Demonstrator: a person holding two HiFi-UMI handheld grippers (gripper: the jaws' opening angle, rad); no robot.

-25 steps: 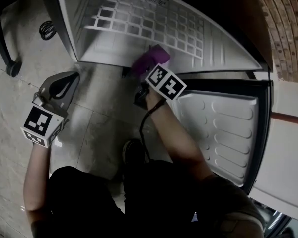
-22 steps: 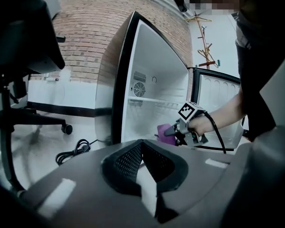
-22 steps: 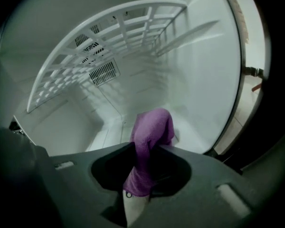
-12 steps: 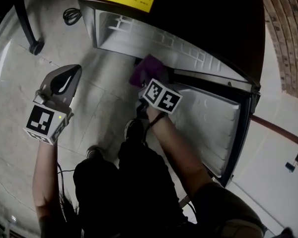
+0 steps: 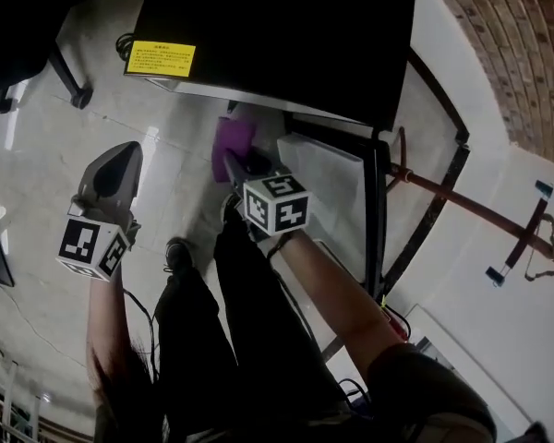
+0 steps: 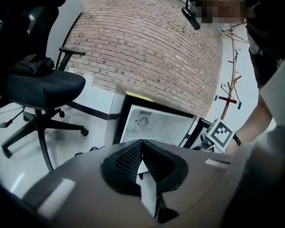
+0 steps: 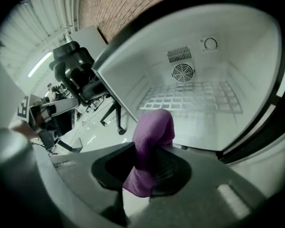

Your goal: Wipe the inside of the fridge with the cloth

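Observation:
The small black fridge [image 5: 277, 35] stands on the floor with its door [image 5: 328, 187] swung open to the right. My right gripper [image 5: 237, 166] is shut on a purple cloth [image 5: 233, 138] just in front of the opening, by the lower edge. In the right gripper view the cloth [image 7: 154, 127] sticks up from the right gripper [image 7: 151, 158], facing the white interior with its wire shelf [image 7: 194, 99] and round fan [image 7: 184, 72]. My left gripper [image 5: 118, 160] hangs over the floor to the left, shut and holding nothing [image 6: 142, 145].
An office chair [image 6: 38, 84] stands left of the fridge [image 6: 156, 125]. A cable [image 5: 125, 41] lies coiled on the tiles behind. A brown coat stand [image 5: 499, 212] and a brick wall [image 5: 508, 44] are at the right. My legs and a shoe [image 5: 177, 252] are below the grippers.
The head view has pulled up and back, so the fridge's black top now hides the interior. The right gripper with the cloth has drawn back from the fridge floor's edge. The left gripper stays shut.

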